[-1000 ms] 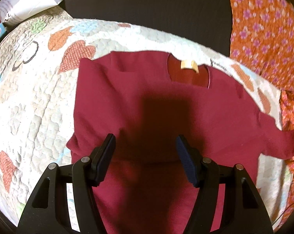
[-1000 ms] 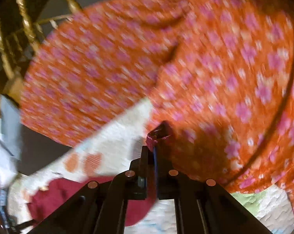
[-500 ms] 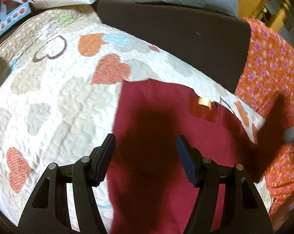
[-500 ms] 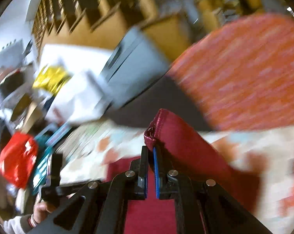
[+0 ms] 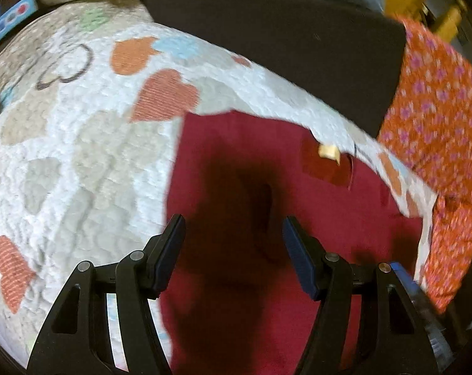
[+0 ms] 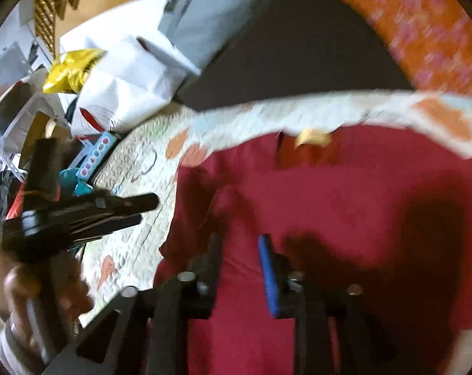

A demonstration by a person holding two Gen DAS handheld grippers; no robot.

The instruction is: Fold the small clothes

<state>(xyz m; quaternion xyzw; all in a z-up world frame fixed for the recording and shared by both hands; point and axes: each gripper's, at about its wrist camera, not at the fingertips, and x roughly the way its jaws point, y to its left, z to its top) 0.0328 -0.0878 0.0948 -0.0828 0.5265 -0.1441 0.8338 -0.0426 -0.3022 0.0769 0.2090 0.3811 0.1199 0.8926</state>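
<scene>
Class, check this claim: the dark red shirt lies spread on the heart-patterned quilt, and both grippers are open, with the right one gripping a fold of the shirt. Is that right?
Not quite. The right gripper grips nothing: the right wrist view shows its jaws apart over the dark red shirt, with no cloth between them. The rest holds: the shirt lies on the heart-patterned quilt, and the left gripper is open too.

Black plastic left gripper (image 5: 234, 243), silver screws, dark blue pads, right gripper (image 6: 240, 256) bright blue pad, bare-skinned hand (image 6: 23, 293)
</scene>
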